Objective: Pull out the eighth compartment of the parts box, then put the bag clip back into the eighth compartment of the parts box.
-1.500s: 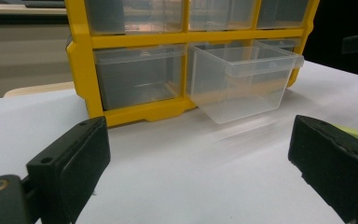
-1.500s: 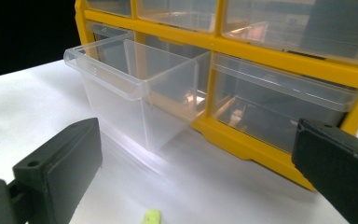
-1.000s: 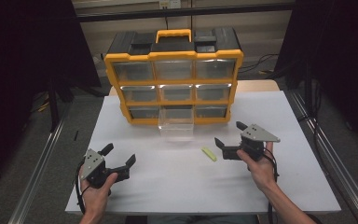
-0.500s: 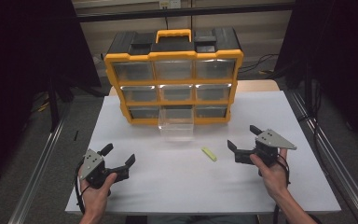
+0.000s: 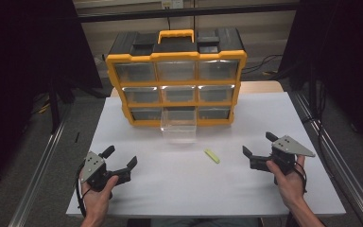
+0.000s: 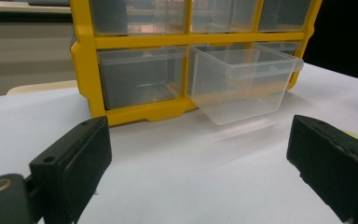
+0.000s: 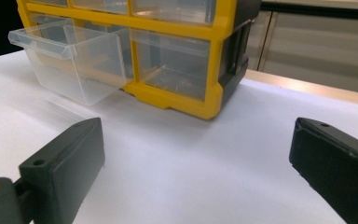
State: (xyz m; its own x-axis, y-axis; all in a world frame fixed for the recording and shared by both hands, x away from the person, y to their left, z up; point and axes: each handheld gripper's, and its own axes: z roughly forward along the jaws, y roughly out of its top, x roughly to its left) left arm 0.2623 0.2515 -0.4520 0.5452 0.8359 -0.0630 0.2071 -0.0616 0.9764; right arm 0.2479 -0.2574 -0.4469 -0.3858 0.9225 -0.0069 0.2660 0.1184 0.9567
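While both grippers rest apart on the white table (image 5: 170,189), left gripper (image 5: 121,159) jaws wide; right gripper (image 5: 257,144) jaws wide, yellow piece (image 5: 211,156) between them, clear drawer (image 5: 178,125) pulled out

White table surface (image 5: 179,189), carrying a storage unit and one loose item.
Yellow-and-black plastic drawer cabinet (image 5: 176,75) stands at the far edge; clear plastic drawer (image 5: 178,125) protrudes, tipped down, apparently touching the surface; small yellow-green stick (image 5: 211,156) lies just beside.
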